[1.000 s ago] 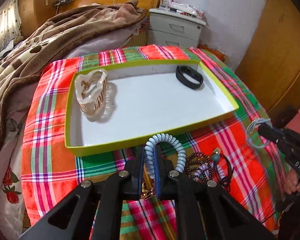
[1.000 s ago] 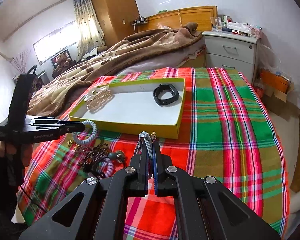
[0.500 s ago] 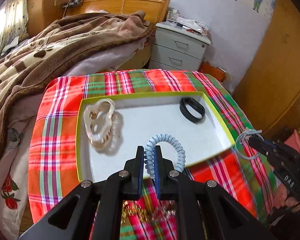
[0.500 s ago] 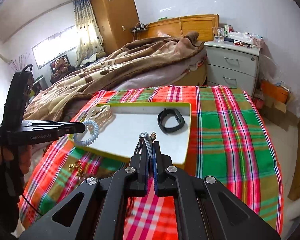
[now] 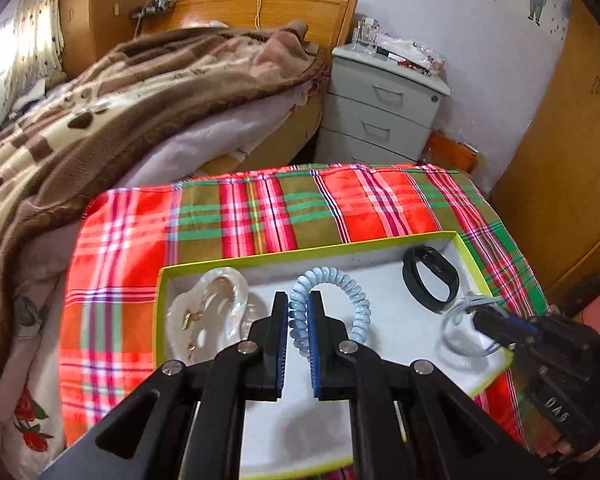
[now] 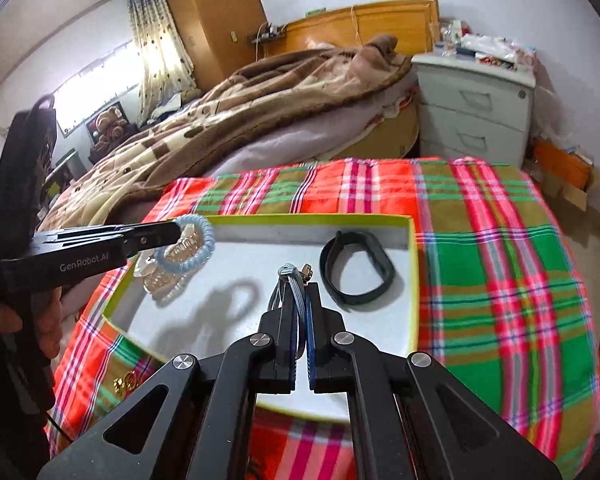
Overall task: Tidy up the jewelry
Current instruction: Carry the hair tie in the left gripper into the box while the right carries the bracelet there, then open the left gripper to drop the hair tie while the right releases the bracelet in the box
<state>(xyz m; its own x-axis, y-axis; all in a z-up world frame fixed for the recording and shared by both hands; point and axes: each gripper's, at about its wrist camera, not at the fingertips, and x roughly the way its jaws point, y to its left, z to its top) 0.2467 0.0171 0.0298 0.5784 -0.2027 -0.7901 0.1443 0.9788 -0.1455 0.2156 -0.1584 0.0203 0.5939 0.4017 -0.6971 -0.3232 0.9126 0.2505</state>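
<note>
Two grippers in view, both over the green-rimmed tray (image 5: 380,245). Left gripper (image 5: 299,312): jaws narrow, clamped on one pale blue coil hair tie (image 5: 354,300), held above the white tray floor. Right gripper (image 6: 300,300): jaws pressed together on one thin grey-blue band (image 6: 290,280), also above the tray. Inside the tray: one clear hair claw (image 5: 212,312) at the left end, one black wristband (image 6: 356,268) at the right. Tray sits on one plaid cloth (image 6: 500,260). A few small gold pieces (image 6: 126,382) lie on the cloth just outside the tray.

Surface covered w/ plaid cloth (image 6: 480,280); green-rimmed tray (image 6: 414,280) set on it, gold trinkets (image 6: 126,382) seen by near-left edge.
</note>
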